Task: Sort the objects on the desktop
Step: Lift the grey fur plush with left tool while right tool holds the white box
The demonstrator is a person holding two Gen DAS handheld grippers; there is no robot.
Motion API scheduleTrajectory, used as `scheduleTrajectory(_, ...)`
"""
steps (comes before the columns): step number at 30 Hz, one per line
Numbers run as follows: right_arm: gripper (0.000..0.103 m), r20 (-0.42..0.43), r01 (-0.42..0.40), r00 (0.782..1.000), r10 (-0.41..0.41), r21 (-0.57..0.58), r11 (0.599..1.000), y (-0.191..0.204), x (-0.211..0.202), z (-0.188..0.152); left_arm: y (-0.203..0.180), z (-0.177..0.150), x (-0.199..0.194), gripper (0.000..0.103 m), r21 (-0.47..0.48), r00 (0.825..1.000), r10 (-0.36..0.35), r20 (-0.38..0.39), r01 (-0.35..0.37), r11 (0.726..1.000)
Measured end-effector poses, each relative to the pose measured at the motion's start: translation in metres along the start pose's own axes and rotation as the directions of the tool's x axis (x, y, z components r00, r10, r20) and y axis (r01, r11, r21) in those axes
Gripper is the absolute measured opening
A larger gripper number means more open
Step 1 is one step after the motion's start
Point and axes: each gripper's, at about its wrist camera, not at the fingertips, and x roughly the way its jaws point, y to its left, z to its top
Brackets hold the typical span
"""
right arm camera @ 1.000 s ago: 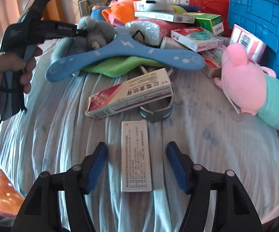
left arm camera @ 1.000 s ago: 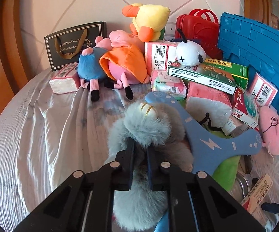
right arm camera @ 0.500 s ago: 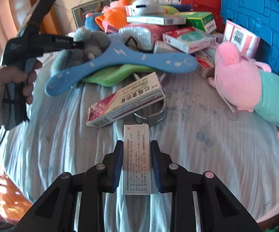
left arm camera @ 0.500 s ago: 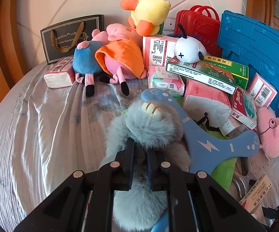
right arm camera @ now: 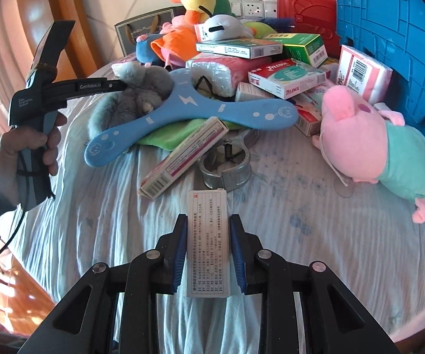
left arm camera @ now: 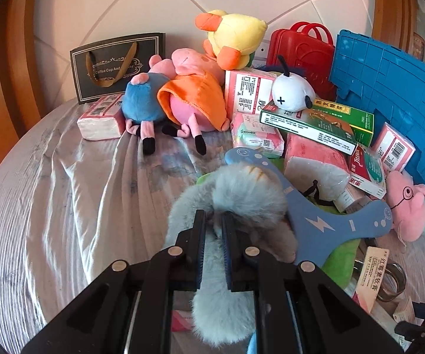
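Right gripper point(right arm camera: 208, 253) clamps the white box point(right arm camera: 208, 244) w/ its long axis running straight out along the fingers, pile of boxes dead ahead; left gripper point(left arm camera: 213, 244) is pinched narrow on the grey plush point(left arm camera: 239, 194), just left of the boomerang point(left arm camera: 324, 221).

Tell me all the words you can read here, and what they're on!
"Coffee Cup And ...": black gift bag, middle hidden by the handle.
"TYLENOL": red and white box.
"GenRobot.AI": left tongs.
"KOHEX": pink pack, blurry, not sure.
White box in the right tongs: print too small to read.
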Motion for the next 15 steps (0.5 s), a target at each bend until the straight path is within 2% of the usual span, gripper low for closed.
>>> scheduleTrajectory(5, 0.028, 0.006, -0.026, 1.0, 0.026, 0.011, 1.0, -0.003, -0.013, 0.001, 0.006, 0.001, -0.005, 0.011, 0.013, 1.0, -0.02, 0.003, 0.02, 1.0)
scheduleTrajectory(8, 0.028, -0.003, -0.029, 1.0, 0.029, 0.01, 1.0, -0.004, -0.009, 0.002, 0.0, 0.0, -0.008, 0.011, 0.011, 0.996, -0.09, 0.005, 0.09, 0.996)
scheduleTrajectory(9, 0.028, -0.005, -0.028, 1.0, 0.028, 0.012, 1.0, -0.005, -0.007, 0.002, -0.003, -0.001, -0.007, 0.017, 0.018, 0.996, -0.093, -0.001, 0.093, 0.996)
scheduleTrajectory(10, 0.028, -0.008, -0.026, 1.0, 0.026, 0.011, 1.0, -0.004, -0.004, 0.001, -0.008, -0.002, -0.003, 0.033, 0.035, 0.997, -0.082, -0.013, 0.082, 0.996)
scheduleTrajectory(11, 0.028, -0.012, -0.025, 1.0, 0.025, 0.012, 1.0, -0.004, 0.0, 0.001, -0.012, -0.003, 0.001, 0.04, 0.049, 0.996, -0.078, -0.033, 0.079, 0.996)
scheduleTrajectory(12, 0.028, -0.015, -0.028, 0.999, 0.028, 0.014, 1.0, -0.004, 0.002, 0.001, -0.017, -0.005, 0.002, 0.043, 0.061, 0.995, -0.089, -0.04, 0.092, 0.994)
scheduleTrajectory(15, 0.028, -0.01, -0.024, 1.0, 0.024, 0.005, 1.0, 0.0, 0.002, 0.0, -0.03, -0.007, 0.002, 0.043, 0.101, 0.993, -0.106, -0.044, 0.11, 0.989)
